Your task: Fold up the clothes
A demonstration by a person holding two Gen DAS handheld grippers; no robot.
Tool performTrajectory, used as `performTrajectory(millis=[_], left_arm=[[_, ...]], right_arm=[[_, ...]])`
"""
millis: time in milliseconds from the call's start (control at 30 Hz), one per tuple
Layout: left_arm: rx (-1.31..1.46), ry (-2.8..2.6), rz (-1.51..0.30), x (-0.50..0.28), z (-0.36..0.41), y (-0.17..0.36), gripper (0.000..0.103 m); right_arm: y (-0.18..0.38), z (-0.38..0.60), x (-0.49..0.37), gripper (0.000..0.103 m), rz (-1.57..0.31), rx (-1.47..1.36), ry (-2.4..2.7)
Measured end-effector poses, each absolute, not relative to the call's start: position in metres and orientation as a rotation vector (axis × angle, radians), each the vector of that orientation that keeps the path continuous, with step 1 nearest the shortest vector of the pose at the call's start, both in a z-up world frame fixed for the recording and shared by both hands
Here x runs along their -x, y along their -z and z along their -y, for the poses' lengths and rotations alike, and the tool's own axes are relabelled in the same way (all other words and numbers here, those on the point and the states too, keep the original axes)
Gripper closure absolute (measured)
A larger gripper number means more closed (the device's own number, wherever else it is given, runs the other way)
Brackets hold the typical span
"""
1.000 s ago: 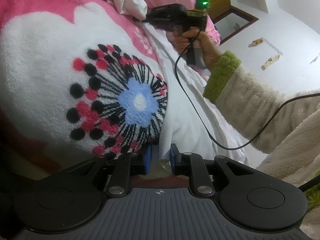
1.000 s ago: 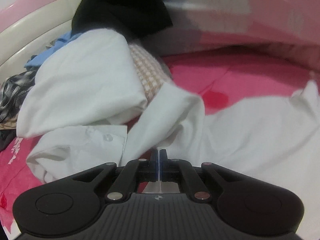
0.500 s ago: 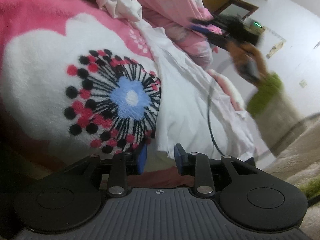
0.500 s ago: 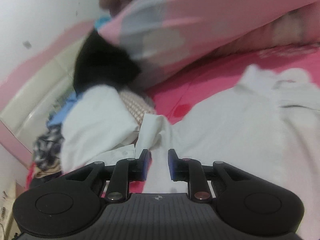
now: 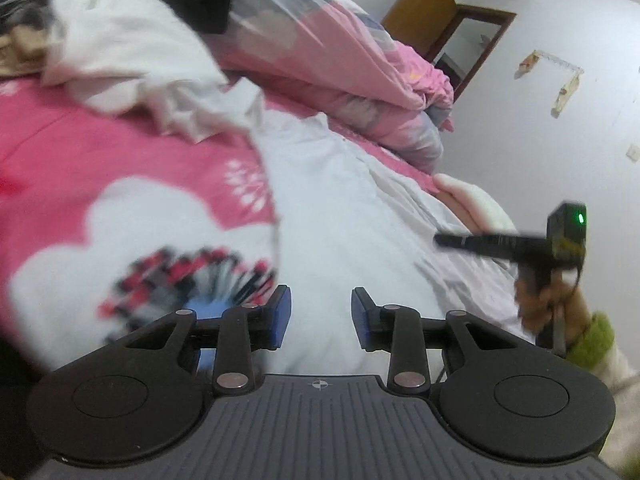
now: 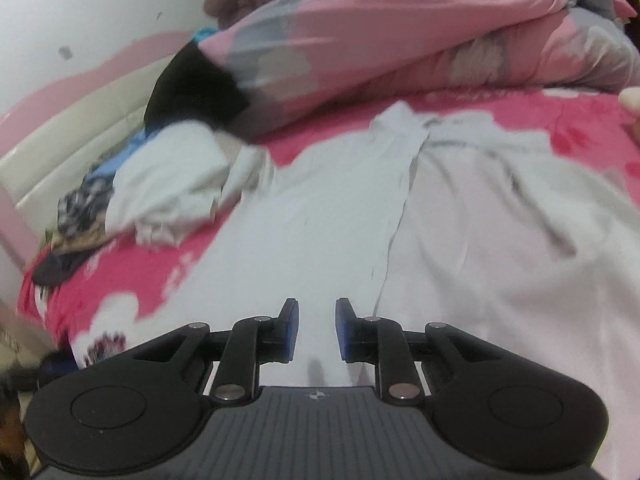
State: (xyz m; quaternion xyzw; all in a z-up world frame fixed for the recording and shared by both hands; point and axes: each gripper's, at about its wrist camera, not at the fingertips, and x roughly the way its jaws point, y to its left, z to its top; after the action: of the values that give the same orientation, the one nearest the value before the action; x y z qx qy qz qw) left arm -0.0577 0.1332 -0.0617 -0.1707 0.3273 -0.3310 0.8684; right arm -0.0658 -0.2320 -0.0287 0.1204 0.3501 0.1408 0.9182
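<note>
Pink fleece blanket (image 5: 132,152) with a white cloud and a blurred flower print (image 5: 188,280) covers the bed, and a white shirt (image 6: 340,216) lies spread flat on it, collar at the far end.

Nearest in the left wrist view, the left gripper (image 5: 320,314) hangs over the shirt's (image 5: 340,208) near edge, its blue-padded jaws wide apart with nothing between them. To its right, the right gripper (image 5: 444,240) shows from the side, blurred, with a green light on its body; a hand (image 5: 548,304) in a green-cuffed sleeve (image 5: 592,340) holds it above the shirt's right part.

From the right wrist, the right gripper (image 6: 316,330) points along the shirt's button placket, jaws parted and empty, above the cloth.

Farther off, at the shirt's left, a pile of clothes (image 6: 160,184) sits on the blanket (image 6: 140,276): crumpled white cloth, a blue piece, a dark checked piece and a black one on top. Beyond the shirt lies a rolled pink and grey duvet (image 6: 400,40). Behind it stand a white wall (image 5: 580,40) and a wooden cabinet (image 5: 424,12).
</note>
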Motion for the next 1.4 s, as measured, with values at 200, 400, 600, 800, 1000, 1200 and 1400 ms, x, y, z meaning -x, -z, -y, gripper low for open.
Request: performTrajectory(millis=[200,400,600,800,1000,1200,1400], left_arm=[[0.305,0.666,-0.753,0.036,-0.080,0.076,0.070],[0.193,0.611,-0.782,0.029,-0.047,0.082,0.070],[0.127,0.582,-0.775,0.032,-0.038,0.082,0.068],[0.104,0.577,-0.774,0.034,-0.035,0.081,0.065],[0.108,0.581,-0.781,0.033,-0.036,0.081,0.062],[0.111,0.583,-0.784,0.031,-0.036,0.081,0.061],[0.105,0.584,-0.784,0.032,-0.035,0.081,0.061]], right_arm=[[0.045,0.224,0.091,0.082,-0.651,-0.199,-0.304],[0.060,0.210,0.099,0.082,-0.622,-0.100,-0.316],[0.071,0.204,0.105,0.082,-0.601,-0.038,-0.324],[0.073,0.204,0.104,0.082,-0.604,-0.038,-0.320],[0.074,0.201,0.105,0.081,-0.606,-0.022,-0.311],[0.074,0.201,0.105,0.081,-0.610,-0.014,-0.313],[0.073,0.202,0.105,0.081,-0.615,-0.012,-0.316]])
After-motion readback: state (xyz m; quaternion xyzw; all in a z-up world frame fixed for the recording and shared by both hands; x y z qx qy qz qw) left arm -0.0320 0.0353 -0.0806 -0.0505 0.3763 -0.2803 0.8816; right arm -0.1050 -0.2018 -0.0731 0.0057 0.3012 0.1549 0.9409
